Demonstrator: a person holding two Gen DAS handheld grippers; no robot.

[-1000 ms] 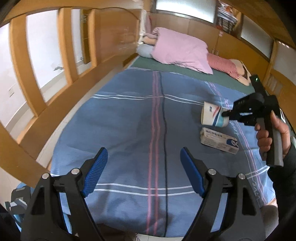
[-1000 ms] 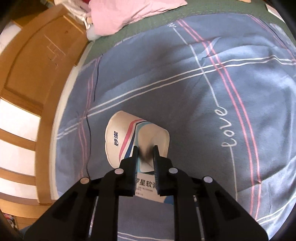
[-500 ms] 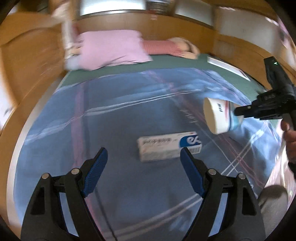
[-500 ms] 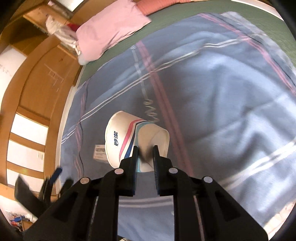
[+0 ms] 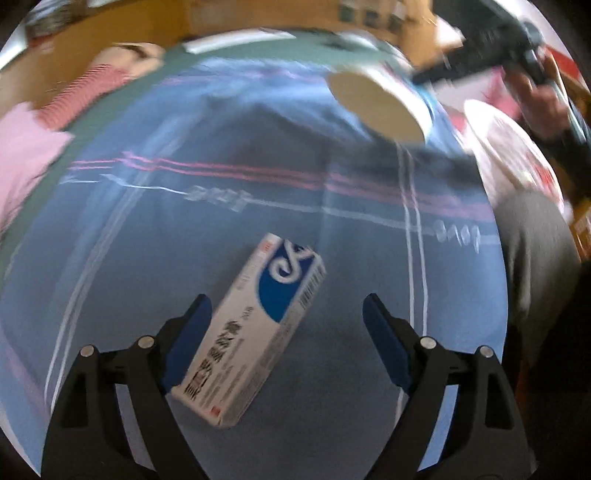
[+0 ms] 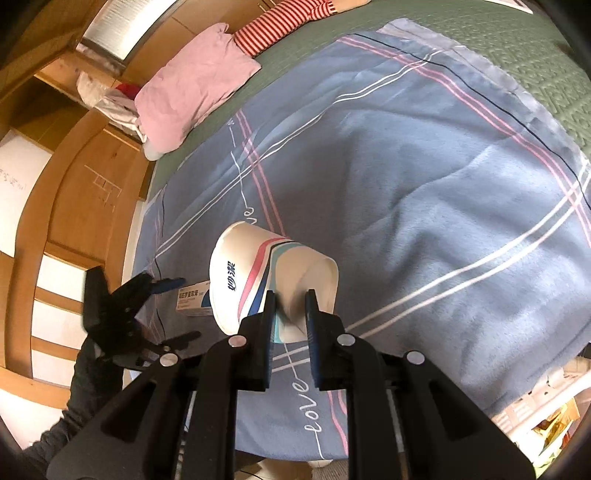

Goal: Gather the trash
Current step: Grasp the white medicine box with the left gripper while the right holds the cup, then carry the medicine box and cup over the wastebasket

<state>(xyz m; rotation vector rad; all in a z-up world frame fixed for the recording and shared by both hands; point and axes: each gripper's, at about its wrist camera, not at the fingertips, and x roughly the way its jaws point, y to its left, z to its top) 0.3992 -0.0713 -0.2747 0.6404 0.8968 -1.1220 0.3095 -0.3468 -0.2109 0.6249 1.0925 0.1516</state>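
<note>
A white and blue medicine box (image 5: pixel 255 325) lies on the blue blanket (image 5: pixel 221 206). My left gripper (image 5: pixel 288 332) is open, its blue fingers on either side of the box's near end. My right gripper (image 6: pixel 290 314) is shut on the rim of a white paper cup (image 6: pixel 251 280) with red and blue stripes, held above the blanket. The cup (image 5: pixel 376 103) also shows lifted at the upper right of the left wrist view. The box (image 6: pixel 192 299) and the left gripper (image 6: pixel 162 310) show at the left of the right wrist view.
A pink pillow (image 6: pixel 195 85) and a red striped garment (image 6: pixel 280 22) lie at the head of the bed on a green mat (image 6: pixel 517 48). Wooden panels (image 6: pixel 88 192) line the far side. A white bag-like shape (image 5: pixel 506 147) sits past the blanket's right edge.
My left gripper has swung right and closed in until the box lies between its fingers. My right gripper has lifted the cup off the blanket and carried it away.
</note>
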